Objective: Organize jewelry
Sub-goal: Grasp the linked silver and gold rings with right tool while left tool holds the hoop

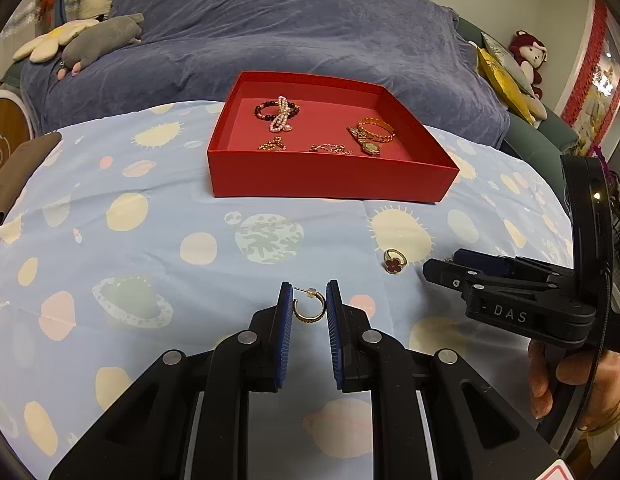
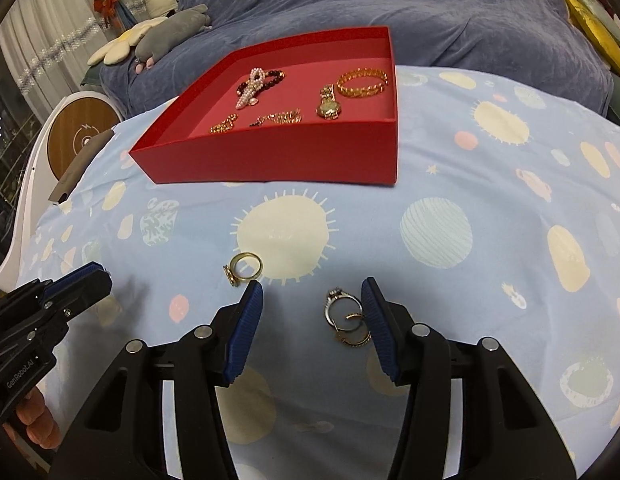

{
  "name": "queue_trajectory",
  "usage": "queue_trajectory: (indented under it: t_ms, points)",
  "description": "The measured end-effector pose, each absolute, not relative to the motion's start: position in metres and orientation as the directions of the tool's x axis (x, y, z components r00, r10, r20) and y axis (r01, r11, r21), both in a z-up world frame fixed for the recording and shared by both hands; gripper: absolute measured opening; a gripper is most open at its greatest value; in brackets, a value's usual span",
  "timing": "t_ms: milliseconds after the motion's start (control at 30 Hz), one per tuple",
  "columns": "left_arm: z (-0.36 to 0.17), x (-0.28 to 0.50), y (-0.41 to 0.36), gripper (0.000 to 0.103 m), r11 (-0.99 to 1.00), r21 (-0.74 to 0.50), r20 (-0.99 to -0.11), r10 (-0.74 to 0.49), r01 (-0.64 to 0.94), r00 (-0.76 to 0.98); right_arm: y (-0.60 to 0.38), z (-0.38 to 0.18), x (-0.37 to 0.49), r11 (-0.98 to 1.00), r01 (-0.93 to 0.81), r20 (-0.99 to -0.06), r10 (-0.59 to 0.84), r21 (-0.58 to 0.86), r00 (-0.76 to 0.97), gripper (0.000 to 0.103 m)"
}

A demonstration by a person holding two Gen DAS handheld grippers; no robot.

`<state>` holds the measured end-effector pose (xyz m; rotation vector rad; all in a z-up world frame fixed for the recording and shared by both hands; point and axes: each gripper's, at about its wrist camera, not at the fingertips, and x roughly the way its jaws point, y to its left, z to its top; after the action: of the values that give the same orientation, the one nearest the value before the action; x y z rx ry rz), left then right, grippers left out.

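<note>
Jewelry: hoop earring (image 1: 309, 309) pinched between left gripper (image 1: 309, 300) pads, above cloth (image 1: 150, 240). Light, stiff, slippery; grip across hoop. Right gripper (image 2: 312, 300) jaws apart, straddling silver ring (image 2: 342, 308), near of red box (image 2: 270, 160).

A planet-print cloth (image 2: 450, 152) is shown: red tray (image 2: 278, 160) beyond the right gripper (image 2: 312, 300); rings (image 2: 342, 308) between its fingers.

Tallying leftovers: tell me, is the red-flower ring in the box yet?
Out. The ring lies on the patterned cloth, short of the red box.
</note>
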<state>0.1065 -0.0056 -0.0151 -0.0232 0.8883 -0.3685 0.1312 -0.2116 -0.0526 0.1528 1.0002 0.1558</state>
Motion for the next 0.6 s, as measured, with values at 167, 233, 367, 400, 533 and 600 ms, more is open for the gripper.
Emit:
queue_trajectory:
  t_ms: [167, 233, 367, 400, 533, 600]
  points:
    - [-0.015, 0.108, -0.003, 0.014, 0.939, -0.178, -0.752, -0.323, 0.294, 0.575, -0.202, -0.052, 0.124, 0.979, -0.098, -0.828, 0.203, 0.178, 0.523, 0.048]
    - [-0.013, 0.107, -0.005, 0.014, 0.938, -0.177, -0.749, -0.325, 0.298, 0.577, -0.203, -0.053, 0.126, 0.981, -0.089, -0.827, 0.192, 0.171, 0.528, 0.040]
    - [-0.013, 0.104, -0.009, 0.014, 0.934, -0.174, -0.748, -0.331, 0.311, 0.575, -0.207, -0.054, 0.127, 0.981, -0.072, -0.829, 0.190, 0.179, 0.526, 0.025]
    - [-0.014, 0.104, -0.008, 0.014, 0.934, -0.174, -0.749, -0.331, 0.311, 0.574, -0.206, -0.054, 0.126, 0.983, -0.074, -0.830, 0.183, 0.170, 0.527, 0.021]
    - [-0.015, 0.106, -0.006, 0.014, 0.935, -0.180, -0.751, -0.332, 0.306, 0.570, -0.201, -0.053, 0.119, 0.986, -0.096, -0.827, 0.164, 0.133, 0.538, 0.019]
    - [-0.014, 0.106, -0.006, 0.014, 0.934, -0.181, -0.749, -0.333, 0.307, 0.573, -0.201, -0.052, 0.117, 0.986, -0.101, -0.824, 0.164, 0.129, 0.542, 0.019]
